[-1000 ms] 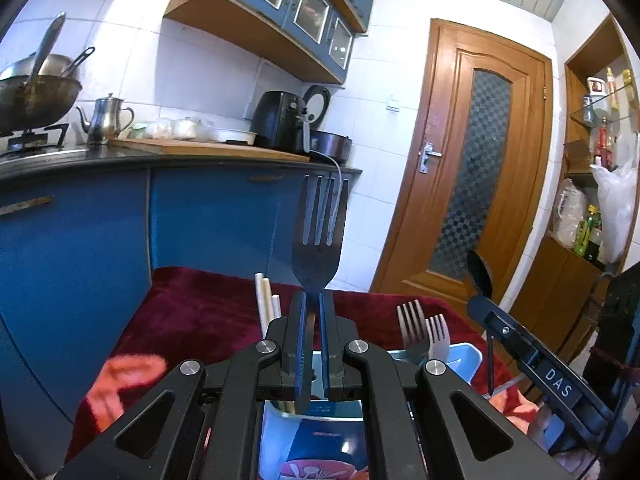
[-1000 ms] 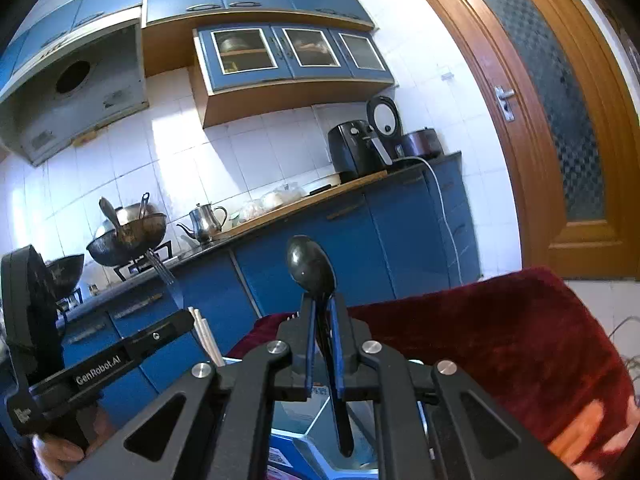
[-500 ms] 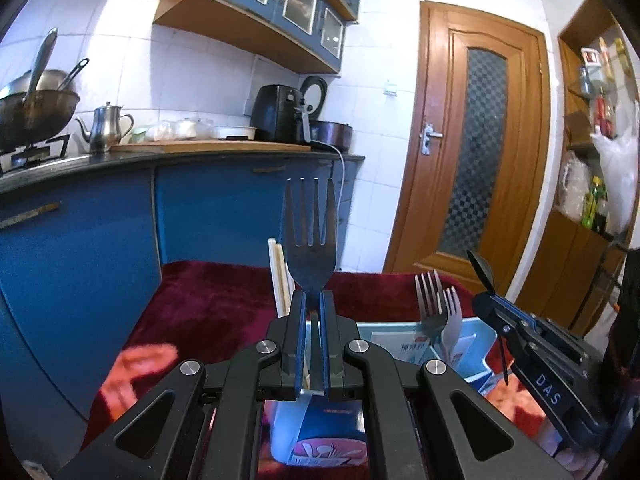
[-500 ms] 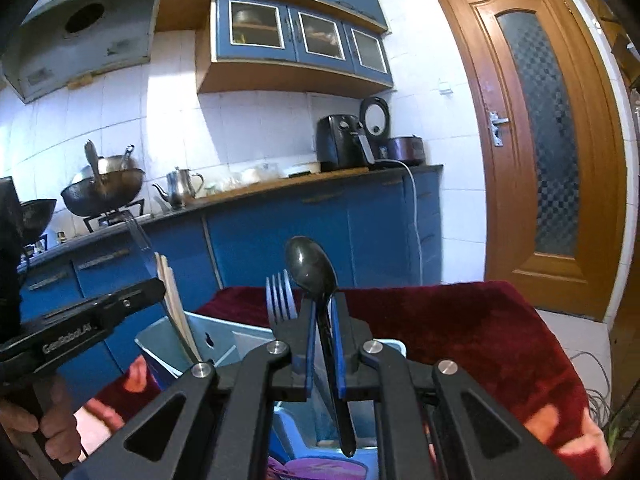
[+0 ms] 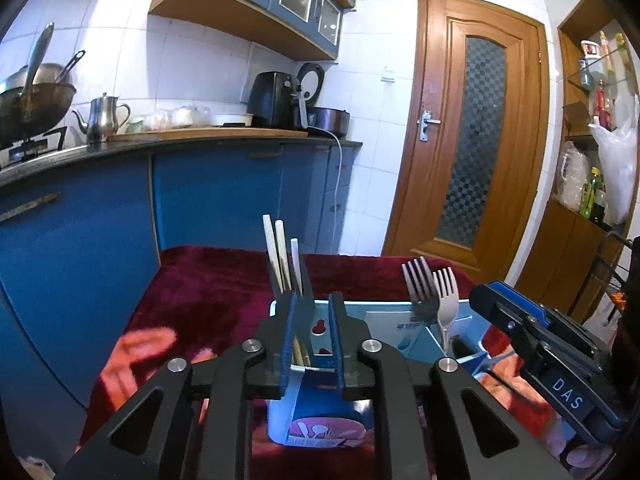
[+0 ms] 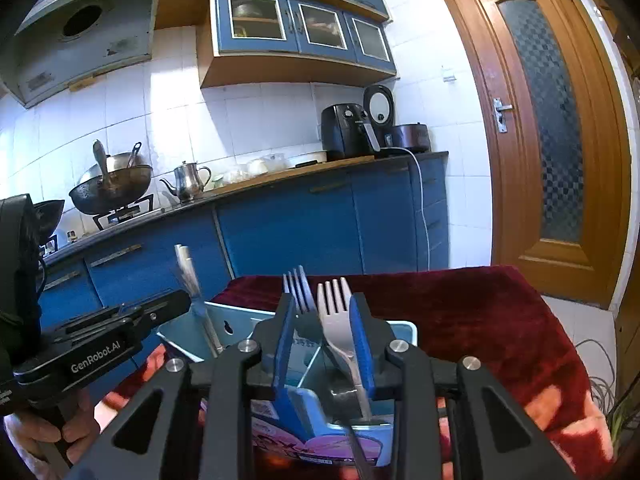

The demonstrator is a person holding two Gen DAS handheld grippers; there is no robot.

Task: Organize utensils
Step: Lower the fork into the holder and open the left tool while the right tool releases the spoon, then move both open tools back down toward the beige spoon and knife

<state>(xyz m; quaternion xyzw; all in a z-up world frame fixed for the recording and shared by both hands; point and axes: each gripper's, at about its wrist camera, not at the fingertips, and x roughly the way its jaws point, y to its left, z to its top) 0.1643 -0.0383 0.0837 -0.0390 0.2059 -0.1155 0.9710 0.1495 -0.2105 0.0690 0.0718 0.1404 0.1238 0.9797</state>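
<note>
From the left wrist view, the left gripper (image 5: 312,334) is opening its jaws, empty, directly above the holder (image 5: 460,312); chopsticks (image 5: 280,256) are standing upright just beyond.

From the right wrist view, the right gripper (image 6: 324,340) is opening too, nothing gripped; the forks (image 6: 334,308) are standing upright between its jaws.

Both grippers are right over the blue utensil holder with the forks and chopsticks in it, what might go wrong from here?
1. The right gripper, jaws opening, straddles the white fork; pulling back could snag it and tip the steel fork beside it.
2. The left gripper, also opening, sits close to the chopsticks; a sideways move could knock them.
3. The utensil holder stands on soft red cloth, so a nudge might topple it.
</note>
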